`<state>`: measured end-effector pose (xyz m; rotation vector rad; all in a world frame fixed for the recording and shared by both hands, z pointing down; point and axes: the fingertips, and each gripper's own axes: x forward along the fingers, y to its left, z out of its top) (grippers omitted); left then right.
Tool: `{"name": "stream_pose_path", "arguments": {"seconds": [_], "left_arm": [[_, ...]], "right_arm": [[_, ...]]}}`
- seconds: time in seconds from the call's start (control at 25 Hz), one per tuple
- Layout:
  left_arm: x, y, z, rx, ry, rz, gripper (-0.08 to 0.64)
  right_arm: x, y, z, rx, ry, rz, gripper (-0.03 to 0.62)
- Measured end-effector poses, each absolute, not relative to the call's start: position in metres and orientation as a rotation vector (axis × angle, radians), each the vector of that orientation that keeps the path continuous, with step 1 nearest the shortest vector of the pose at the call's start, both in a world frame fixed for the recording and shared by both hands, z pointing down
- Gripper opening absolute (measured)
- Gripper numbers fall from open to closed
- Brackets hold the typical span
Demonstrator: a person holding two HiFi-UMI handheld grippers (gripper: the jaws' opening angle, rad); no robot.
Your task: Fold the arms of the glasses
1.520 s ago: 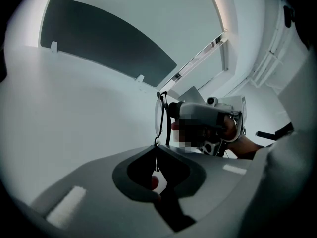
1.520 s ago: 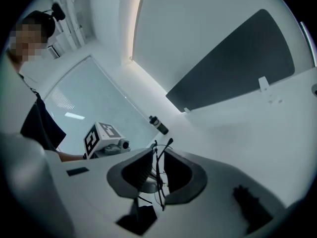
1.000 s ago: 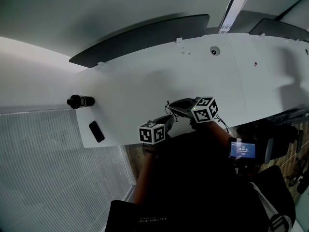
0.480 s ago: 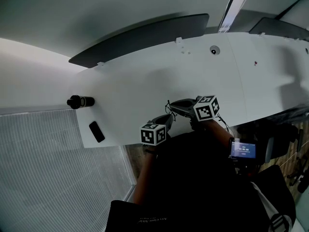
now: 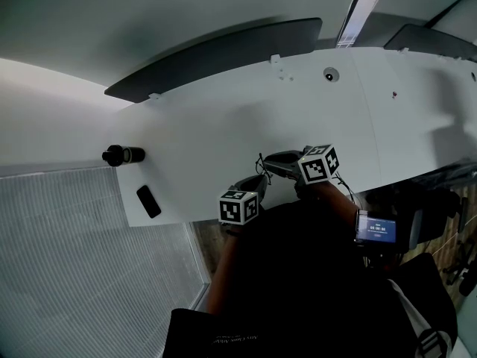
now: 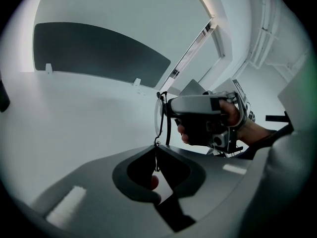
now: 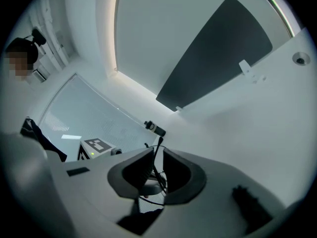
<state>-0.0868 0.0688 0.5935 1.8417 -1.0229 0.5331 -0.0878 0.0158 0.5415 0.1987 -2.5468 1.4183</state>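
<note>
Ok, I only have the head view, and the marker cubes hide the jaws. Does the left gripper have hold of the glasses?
Observer: Yes. In the left gripper view, the left gripper is shut on a thin wire part of the glasses.
Operator: And the right one?
Observer: The right gripper has just been opening. Its jaws stand apart, and a thin dark part of the glasses runs between them unpinched.
Operator: Where's the lens?
Observer: One lens stands upright just above the left jaws, with the right gripper close beyond it.
</note>
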Motion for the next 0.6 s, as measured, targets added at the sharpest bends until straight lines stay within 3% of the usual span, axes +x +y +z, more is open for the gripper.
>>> {"name": "stream_pose_path", "arguments": {"seconds": [0.48,0.6], "left_arm": [[-0.097,0.067,0.608,1.950,-1.164,0.900,0.023],[-0.094,0.066,0.608,1.936,-1.148,0.828,0.021]], "right_arm": [[-0.094,0.021,0.547,0.206,-2.467,1.515,0.063],[-0.088,0.016,0.549,0.247,-2.480,1.485,0.046]]}}
